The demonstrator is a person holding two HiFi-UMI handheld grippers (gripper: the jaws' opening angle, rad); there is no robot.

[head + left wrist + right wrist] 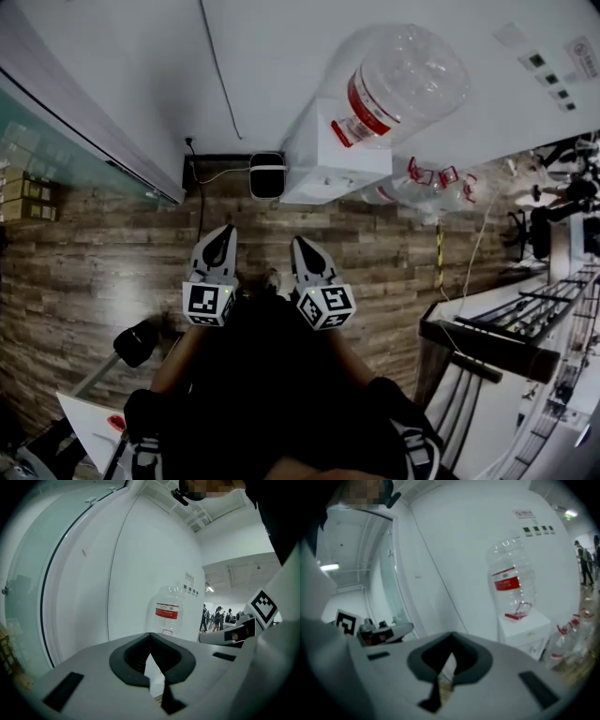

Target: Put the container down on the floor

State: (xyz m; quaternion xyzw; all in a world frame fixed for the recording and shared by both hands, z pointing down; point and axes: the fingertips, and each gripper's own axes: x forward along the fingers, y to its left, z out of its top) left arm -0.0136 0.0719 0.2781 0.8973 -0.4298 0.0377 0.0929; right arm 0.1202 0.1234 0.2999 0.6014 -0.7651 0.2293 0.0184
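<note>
The container is a big clear water bottle [403, 80] with a red label. It stands upside down on a white dispenser [328, 159] against the wall. It also shows ahead in the left gripper view as the bottle [168, 613], and in the right gripper view as the bottle [512, 585] on the dispenser [525, 630]. My left gripper [222, 236] and right gripper [302, 248] hang side by side close to my body, well short of the dispenser. Both are shut with nothing between the jaws, as the left gripper [150, 635] and right gripper [452, 635] show in their own views.
Several empty bottles [441, 187] with red handles lie on the wood floor right of the dispenser. A small dark bin [267, 175] and a cable sit at the wall to its left. A metal rack [506, 347] stands at the right, and a glass partition [56, 141] at the left.
</note>
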